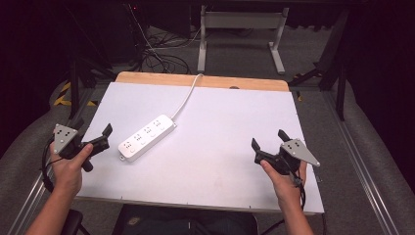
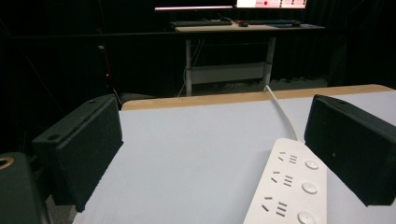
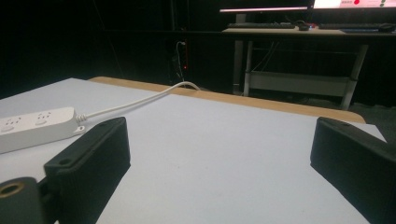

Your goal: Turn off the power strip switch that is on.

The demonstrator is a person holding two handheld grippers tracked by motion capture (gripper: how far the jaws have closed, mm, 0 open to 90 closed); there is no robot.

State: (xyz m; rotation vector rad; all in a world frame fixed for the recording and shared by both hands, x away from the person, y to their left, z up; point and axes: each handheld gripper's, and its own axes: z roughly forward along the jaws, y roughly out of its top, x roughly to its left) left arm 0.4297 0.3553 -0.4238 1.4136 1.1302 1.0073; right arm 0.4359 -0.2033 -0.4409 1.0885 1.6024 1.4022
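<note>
A white power strip point(image 1: 147, 137) with several sockets and switches lies slantwise on the white table top point(image 1: 220, 122), left of centre; its white cable point(image 1: 188, 95) runs over the far edge. My left gripper point(image 1: 93, 132) hovers at the table's left edge, just left of the strip's near end, jaws wide open and empty. In the left gripper view the power strip point(image 2: 289, 186) lies ahead, low and right, beside the right jaw. My right gripper point(image 1: 268, 141) is held near the right front of the table, open and empty. The right gripper view has the power strip point(image 3: 32, 127) far off at the left.
The table has a wooden strip point(image 1: 200, 81) along its far edge. Behind it stand a desk frame point(image 1: 240, 34) and loose cables point(image 1: 156, 56) on the floor. A desk with monitors point(image 2: 243, 23) sits in the dark background.
</note>
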